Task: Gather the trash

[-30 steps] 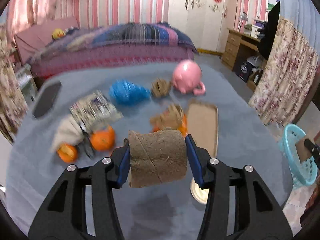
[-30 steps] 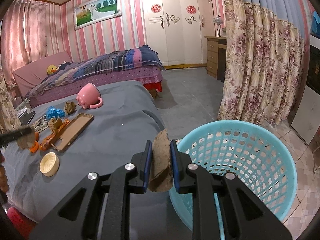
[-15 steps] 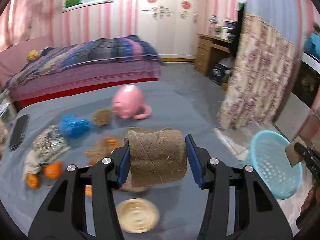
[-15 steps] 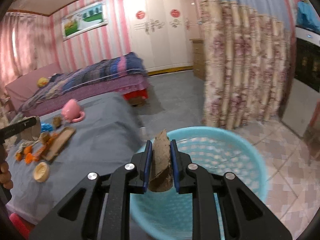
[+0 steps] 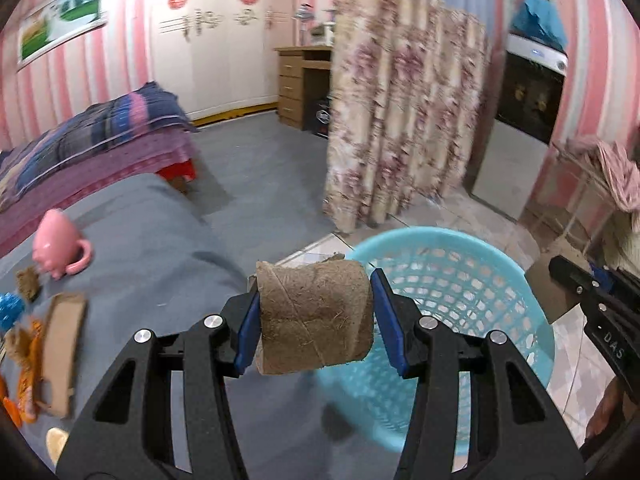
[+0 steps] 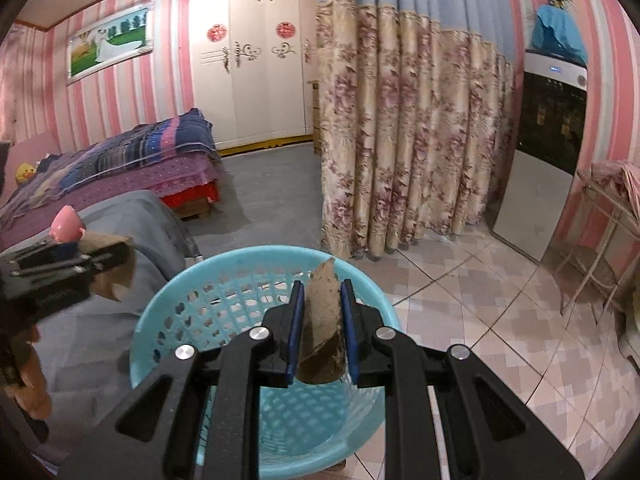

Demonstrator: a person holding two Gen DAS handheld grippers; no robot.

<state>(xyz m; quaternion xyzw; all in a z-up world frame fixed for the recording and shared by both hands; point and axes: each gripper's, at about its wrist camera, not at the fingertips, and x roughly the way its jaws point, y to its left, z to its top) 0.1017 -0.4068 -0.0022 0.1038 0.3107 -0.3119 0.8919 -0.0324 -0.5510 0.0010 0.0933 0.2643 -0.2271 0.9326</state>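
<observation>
My left gripper (image 5: 314, 312) is shut on a brown cardboard tube (image 5: 314, 316), held crosswise by its ends near the rim of a light-blue plastic basket (image 5: 480, 268) that stands on the floor beside the grey table (image 5: 152, 240). My right gripper (image 6: 322, 320) is shut on a flattened brown cardboard piece (image 6: 322, 320) and hovers over the same basket (image 6: 168, 320). The left gripper (image 6: 56, 276) with its tube shows at the left edge of the right wrist view. The right gripper (image 5: 592, 300) shows at the right edge of the left wrist view.
On the grey table lie a pink mug (image 5: 58, 244), a brown tray (image 5: 60, 352), a blue crumpled wrapper (image 5: 10, 306), brown scraps (image 5: 28, 280) and orange pieces (image 5: 28, 380). A flowered curtain (image 6: 400, 140), a bed (image 6: 120, 164) and a tiled floor (image 6: 480, 280) surround the basket.
My left gripper swung right from over the table's clutter to the basket's edge, still holding the tube. My right gripper moved from the basket's near rim to over its inside.
</observation>
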